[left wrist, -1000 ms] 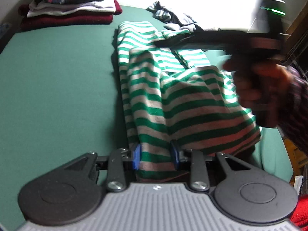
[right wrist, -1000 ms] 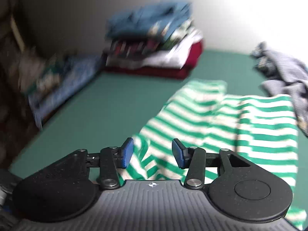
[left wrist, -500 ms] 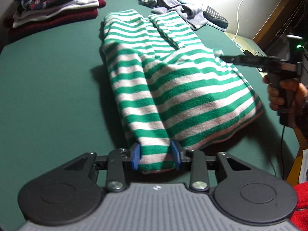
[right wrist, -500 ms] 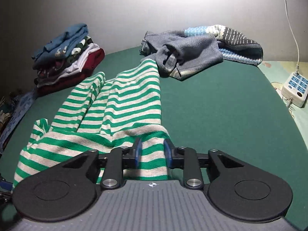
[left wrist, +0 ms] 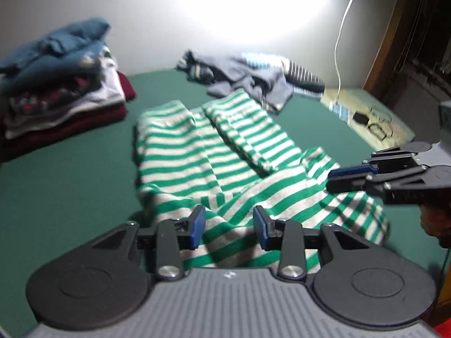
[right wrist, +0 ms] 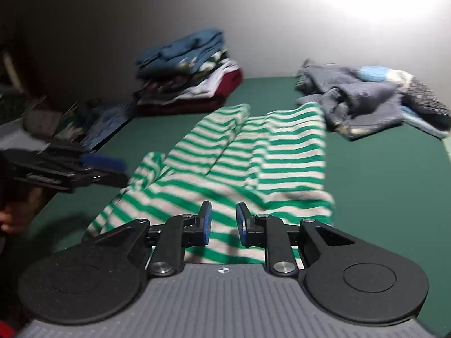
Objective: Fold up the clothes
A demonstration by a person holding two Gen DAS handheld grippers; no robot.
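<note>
Green-and-white striped knit garment (left wrist: 225,166): lies partly folded on the dark green table surface (left wrist: 70,186), long axis running away from both cameras, near end bunched and rumpled.

Left gripper (left wrist: 229,226), black with blue pads: jaws spread apart, nothing between them; striped cloth lies beneath the gap. Released.

Right gripper (right wrist: 223,223), same make: jaws parted with a narrower gap, empty, above the near hem of the garment. Released.

Stack of folded clothes (right wrist: 188,84), blue piece on top, white and dark red below: far left of the table, well apart from the striped garment.

Heap of unfolded grey and blue knitwear (right wrist: 366,104): far right, its near edge just beside the garment's far corner.

Left wrist view only: right gripper seen side-on (left wrist: 349,177) over the garment's right edge; white cable (left wrist: 342,36) hanging down the wall; a pale surface with a power strip (left wrist: 341,111) beyond the table's right end.

Right wrist view only: left gripper side-on (right wrist: 101,169) at the garment's left edge, with a hand (right wrist: 11,217) on its grip; blurred clutter (right wrist: 42,115) past the table's left side.
</note>
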